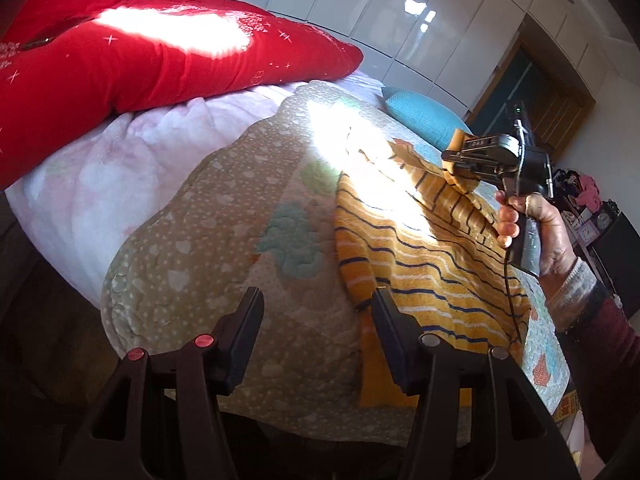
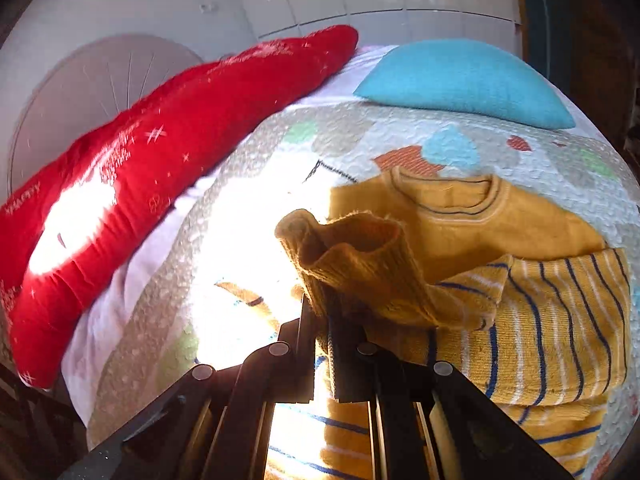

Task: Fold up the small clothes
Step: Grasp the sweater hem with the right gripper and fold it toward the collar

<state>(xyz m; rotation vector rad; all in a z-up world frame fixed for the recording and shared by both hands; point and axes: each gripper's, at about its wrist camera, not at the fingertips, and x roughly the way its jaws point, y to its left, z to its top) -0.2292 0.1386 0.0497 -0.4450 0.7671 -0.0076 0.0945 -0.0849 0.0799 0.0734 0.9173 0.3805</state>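
"HAPPY" on red cushion (image 1: 132,52)

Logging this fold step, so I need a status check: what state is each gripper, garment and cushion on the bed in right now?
Left gripper: open, empty, above the quilt.
Right gripper: shut on the sleeve cuff.
Yellow knitted sweater with blue and white stripes: lying on the bed, one sleeve lifted.
Long red cushion: lying along the bed's edge.
Blue knitted cushion: lying flat.
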